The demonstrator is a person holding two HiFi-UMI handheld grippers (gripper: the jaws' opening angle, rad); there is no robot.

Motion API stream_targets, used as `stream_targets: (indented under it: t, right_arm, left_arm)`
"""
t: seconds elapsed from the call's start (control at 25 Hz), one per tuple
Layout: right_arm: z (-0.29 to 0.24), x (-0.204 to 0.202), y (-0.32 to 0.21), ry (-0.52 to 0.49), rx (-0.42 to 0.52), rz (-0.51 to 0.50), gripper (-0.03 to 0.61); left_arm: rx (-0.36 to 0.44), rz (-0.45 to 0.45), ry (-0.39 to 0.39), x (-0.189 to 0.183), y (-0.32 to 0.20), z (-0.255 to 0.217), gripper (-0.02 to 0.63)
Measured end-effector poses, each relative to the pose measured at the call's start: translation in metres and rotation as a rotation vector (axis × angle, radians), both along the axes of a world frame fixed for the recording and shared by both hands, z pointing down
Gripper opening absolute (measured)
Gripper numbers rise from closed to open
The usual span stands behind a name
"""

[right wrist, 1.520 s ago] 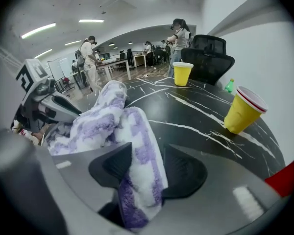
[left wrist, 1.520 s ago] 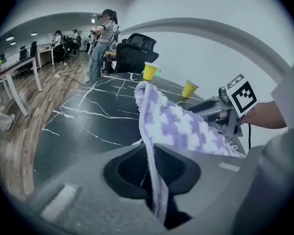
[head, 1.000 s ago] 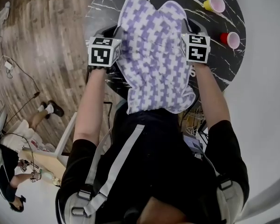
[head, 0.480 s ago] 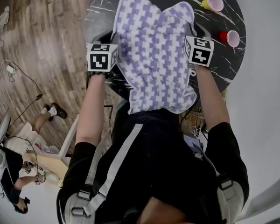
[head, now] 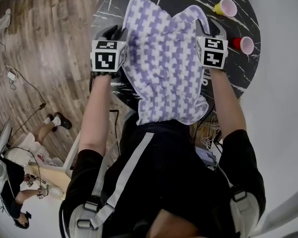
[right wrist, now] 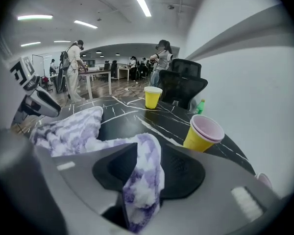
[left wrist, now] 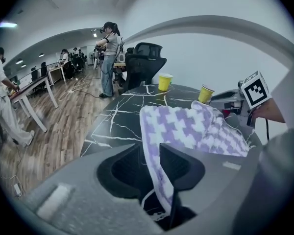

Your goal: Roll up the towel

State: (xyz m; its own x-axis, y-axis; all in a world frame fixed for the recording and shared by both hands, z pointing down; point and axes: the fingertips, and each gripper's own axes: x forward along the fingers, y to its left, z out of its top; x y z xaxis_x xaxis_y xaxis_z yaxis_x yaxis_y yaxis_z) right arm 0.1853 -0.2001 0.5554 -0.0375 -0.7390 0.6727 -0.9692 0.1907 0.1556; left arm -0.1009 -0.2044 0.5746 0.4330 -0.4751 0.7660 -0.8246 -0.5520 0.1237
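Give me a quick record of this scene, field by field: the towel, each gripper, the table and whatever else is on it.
towel: purple-and-white checked, spread out, near end hanging off the table edge, not rolled
left gripper: jaws have just been opening; towel edge between them
right gripper: jaws have just been opening; bunched towel corner between them
table: round, dark marble
cups: yellow cup and red cup, upright, to the right of the towel, not touching it
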Motion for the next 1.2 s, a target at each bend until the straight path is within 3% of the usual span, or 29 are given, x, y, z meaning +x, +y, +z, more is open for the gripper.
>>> stream_targets:
  t: [0.28,0.44,0.64,0.84,0.92,1.2]
  right_arm:
    - [0.021,-0.016,-0.023,-0.030,-0.070,-0.035,0.144]
    - [0.034,-0.022,-0.028,-0.020,-0.120,-0.067,0.192]
    - [0.048,-0.022,-0.028,-0.071,-0.171,-0.047,0.192]
    - [0.048,-0.031,-0.028,-0.097,-0.182,-0.069,0.115]
    - [0.049,-0.032,-0.027,-0.076,-0.180,-0.083,0.041]
    - [0.021,-0.007,-0.043,-0.041,-0.027,0.015,0.028]
  left_arm:
    - [0.033,0.063,-0.026,0.031,-0.031,0.008,0.148]
    - [0.020,0.059,-0.052,0.036,-0.043,0.021,0.169]
    - [0.001,0.032,-0.047,0.036,-0.043,0.033,0.166]
    - [0.011,0.047,-0.034,0.038,-0.043,0.032,0.133]
    - [-0.002,0.058,-0.022,0.041,-0.040,0.032,0.044]
    - [0.060,0.037,-0.049,0.030,-0.051,0.021,0.040]
